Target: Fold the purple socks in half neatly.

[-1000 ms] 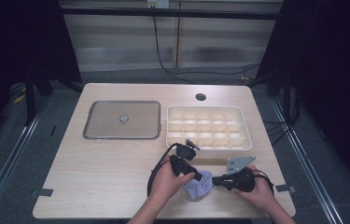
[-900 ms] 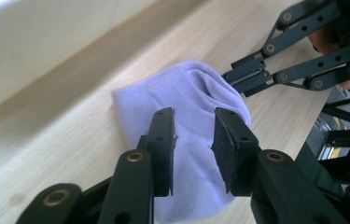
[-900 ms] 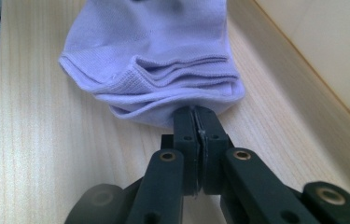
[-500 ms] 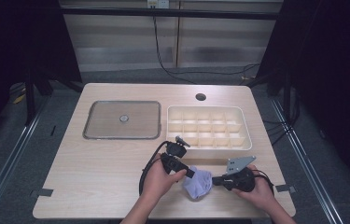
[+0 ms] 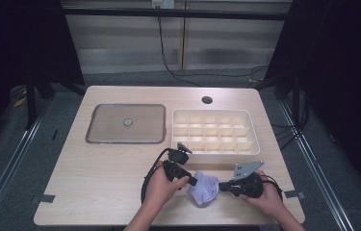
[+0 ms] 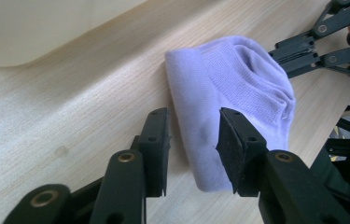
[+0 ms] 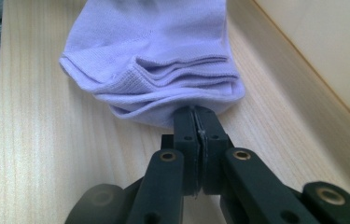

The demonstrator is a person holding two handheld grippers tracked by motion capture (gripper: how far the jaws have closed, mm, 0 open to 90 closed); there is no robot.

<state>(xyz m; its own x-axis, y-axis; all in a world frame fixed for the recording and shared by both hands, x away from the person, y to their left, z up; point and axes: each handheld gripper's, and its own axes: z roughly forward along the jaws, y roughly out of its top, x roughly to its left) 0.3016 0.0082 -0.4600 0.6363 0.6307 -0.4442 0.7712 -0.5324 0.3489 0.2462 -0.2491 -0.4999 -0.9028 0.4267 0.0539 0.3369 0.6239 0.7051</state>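
Observation:
A lilac folded sock [image 5: 204,189] lies on the wooden table near its front edge, between my two grippers. My left gripper [image 5: 194,181] reaches it from the left. In the left gripper view the left gripper [image 6: 193,126] stands open, its jaws straddling the sock's [image 6: 238,88] folded end, one pad on the fabric. My right gripper [image 5: 222,186] comes from the right. In the right gripper view the right gripper [image 7: 195,114] is shut on the sock's [image 7: 163,46] layered cuff edge. The right gripper's linkage [image 6: 322,46] shows beyond the sock.
A white compartment tray [image 5: 251,144] sits just behind the grippers; its wall [image 7: 331,56] is close on the right gripper's right side. A flat grey metal tray [image 5: 101,126] lies at the back left. A cable hole [image 5: 207,100] is at the table's far edge.
My left gripper drew back to the left off the top of the sock and now sits at its left end. The right gripper has stayed put, shut on the sock.

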